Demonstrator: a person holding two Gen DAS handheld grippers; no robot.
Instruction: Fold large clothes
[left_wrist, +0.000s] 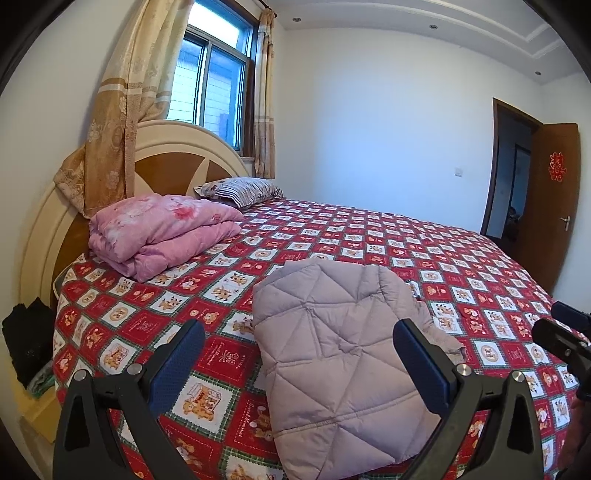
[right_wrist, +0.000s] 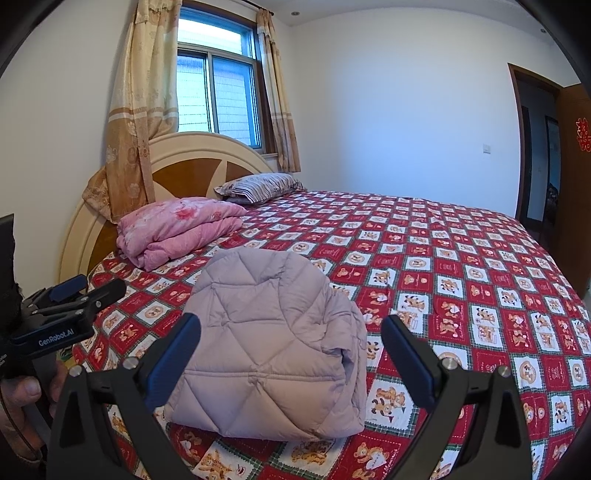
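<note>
Both tongs stand with their blue-padded fingers wide apart and grip nothing. Left tongs hover above the near end of a folded lilac quilted jacket, and the right tongs hang over the same bundle from its other side; each pair shows at the edge of the other's view. The jacket lies flat on the bed, close to its near edge, folded into a compact rectangle. Its long axis runs from the near edge away across the bed, with the rounded end pointing away and the straight hemmed end nearest the tongs. Layered folds show along its right side. Farther off, near the headboard, sits a folded pink quilt, well apart from the jacket, with a striped pillow beyond it.
</note>
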